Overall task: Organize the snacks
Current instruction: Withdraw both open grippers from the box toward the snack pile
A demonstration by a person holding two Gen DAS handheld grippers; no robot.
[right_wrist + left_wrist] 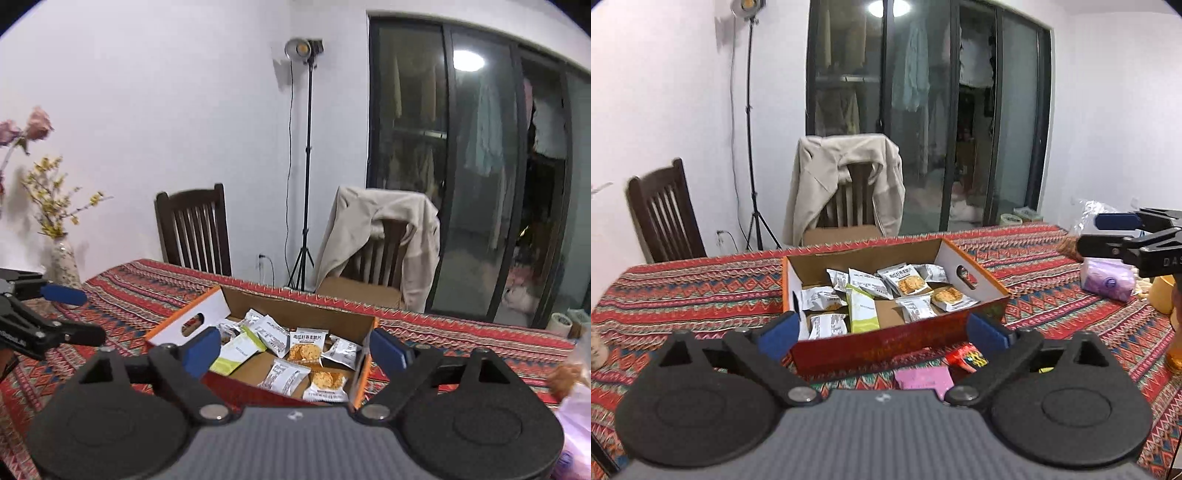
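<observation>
Snacks [882, 291] mostly fill the box [894, 343]; two lie loose at the counter's [683, 291] near edge; my left gripper [882, 330] and right gripper [293, 350] are wide open, empty.

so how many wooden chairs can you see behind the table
2. One bare dark chair stands at the table's far left, by the wall. The other, further right near the glass doors, has a beige jacket draped over its back. More may be out of view.
</observation>
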